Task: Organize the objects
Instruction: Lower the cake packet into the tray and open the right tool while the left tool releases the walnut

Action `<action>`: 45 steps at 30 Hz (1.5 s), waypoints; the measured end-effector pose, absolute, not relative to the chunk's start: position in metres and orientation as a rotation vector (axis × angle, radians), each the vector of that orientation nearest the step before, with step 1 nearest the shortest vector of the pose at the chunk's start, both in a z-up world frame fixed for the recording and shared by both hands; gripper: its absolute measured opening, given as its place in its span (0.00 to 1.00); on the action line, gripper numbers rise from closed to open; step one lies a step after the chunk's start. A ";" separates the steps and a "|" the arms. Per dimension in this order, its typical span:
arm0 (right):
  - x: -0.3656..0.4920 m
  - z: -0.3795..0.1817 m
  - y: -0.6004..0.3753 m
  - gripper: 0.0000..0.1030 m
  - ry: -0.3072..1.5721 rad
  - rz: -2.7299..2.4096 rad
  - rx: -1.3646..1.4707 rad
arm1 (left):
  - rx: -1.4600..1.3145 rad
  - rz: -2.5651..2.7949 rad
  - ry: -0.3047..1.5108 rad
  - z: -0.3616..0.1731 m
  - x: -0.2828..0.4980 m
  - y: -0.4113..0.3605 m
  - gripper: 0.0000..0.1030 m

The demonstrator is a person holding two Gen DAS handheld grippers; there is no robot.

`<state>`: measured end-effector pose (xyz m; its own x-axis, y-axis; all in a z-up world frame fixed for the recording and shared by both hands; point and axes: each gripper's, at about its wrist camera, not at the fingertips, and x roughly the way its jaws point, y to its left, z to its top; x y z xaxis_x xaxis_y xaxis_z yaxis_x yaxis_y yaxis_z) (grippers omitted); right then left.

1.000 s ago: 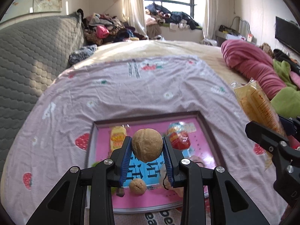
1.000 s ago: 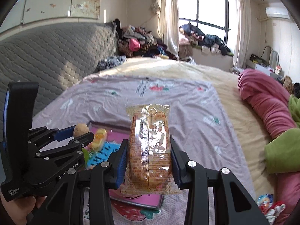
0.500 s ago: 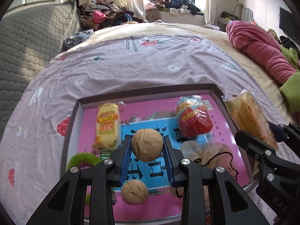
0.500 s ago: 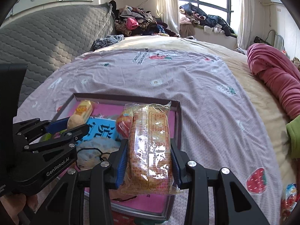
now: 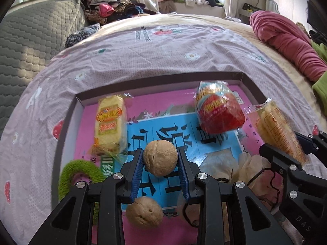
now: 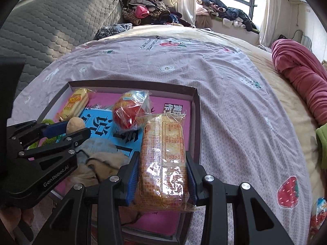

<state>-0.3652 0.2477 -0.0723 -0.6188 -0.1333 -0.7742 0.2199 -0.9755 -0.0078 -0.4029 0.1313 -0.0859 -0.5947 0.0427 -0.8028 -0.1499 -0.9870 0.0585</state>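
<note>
My left gripper [image 5: 160,175] is shut on a walnut [image 5: 160,157] and holds it above the shallow pink-lined box [image 5: 143,85] on the bed. A second walnut [image 5: 144,211] lies in the box below it. My right gripper [image 6: 162,177] is shut on a clear-wrapped cracker pack [image 6: 163,159] over the box's right side [image 6: 195,122]; the pack also shows in the left wrist view [image 5: 278,130]. In the box lie a yellow snack pack [image 5: 110,125], a red snack bag [image 5: 219,111], a green ring [image 5: 78,173] and a beige cloth [image 6: 102,159].
The box sits on a pink strawberry-print sheet [image 6: 235,102]. A grey quilted headboard [image 6: 51,24] is at the left, a rolled pink blanket [image 6: 302,77] at the right. A small snack packet [image 6: 317,212] lies on the sheet at the far right. Clothes pile [image 6: 147,12] at the back.
Both grippers have moved forward and down over the box, so it now fills more of each view. Each still holds its object.
</note>
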 end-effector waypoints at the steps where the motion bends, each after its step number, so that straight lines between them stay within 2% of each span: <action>1: -0.365 -0.073 0.249 0.40 0.151 -2.656 1.261 | -1.362 2.706 0.184 -0.088 -0.403 0.132 0.33; 20: -0.371 -0.088 0.245 0.41 0.160 -2.617 1.304 | -1.367 2.709 0.188 -0.091 -0.406 0.134 0.33; 23: -0.371 -0.089 0.246 0.41 0.152 -2.613 1.313 | -1.369 2.719 0.184 -0.090 -0.406 0.131 0.43; 25: -0.371 -0.089 0.247 0.41 0.145 -2.614 1.311 | -1.368 2.721 0.177 -0.091 -0.407 0.129 0.55; 29: -0.369 -0.087 0.247 0.43 0.141 -2.617 1.297 | -1.367 2.726 0.186 -0.091 -0.405 0.127 0.56; 33: -0.367 -0.084 0.249 0.45 0.131 -2.624 1.278 | -1.358 2.738 0.179 -0.088 -0.404 0.124 0.63; 36: -0.365 -0.080 0.250 0.57 0.126 -2.635 1.264 | -1.357 2.753 0.179 -0.086 -0.404 0.120 0.68; 41: -0.364 -0.077 0.250 0.58 0.115 -2.644 1.249 | -1.355 2.763 0.182 -0.085 -0.402 0.118 0.70; 45: -0.362 -0.072 0.252 0.64 0.098 -2.645 1.225 | -1.343 2.770 0.177 -0.080 -0.400 0.117 0.73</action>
